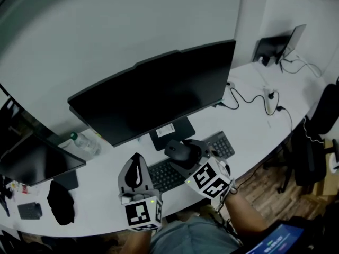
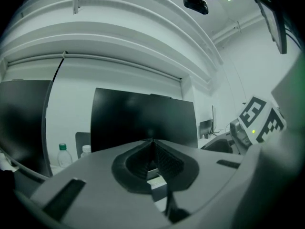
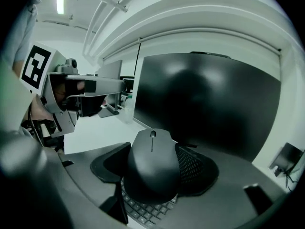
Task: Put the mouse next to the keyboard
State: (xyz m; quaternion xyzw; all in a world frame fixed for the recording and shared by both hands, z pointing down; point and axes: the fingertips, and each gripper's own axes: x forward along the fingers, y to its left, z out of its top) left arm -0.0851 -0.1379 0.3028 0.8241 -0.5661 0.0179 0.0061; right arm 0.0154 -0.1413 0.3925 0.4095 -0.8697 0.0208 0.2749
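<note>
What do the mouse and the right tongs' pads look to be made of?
The mouse looks like matte black plastic: smooth shell, dull sheen, a moulded centre seam. The pads of the right tongs are probably dark rubber or soft plastic; a fine dotted grip texture shows beside the mouse.

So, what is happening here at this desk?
A person holds a gripper in each hand. The right gripper has the black mouse clamped between its jaws, above the keyboard, in front of the monitor. The left gripper is beside it, jaws together and empty. The mouse is not yet set down next to the keyboard.
</note>
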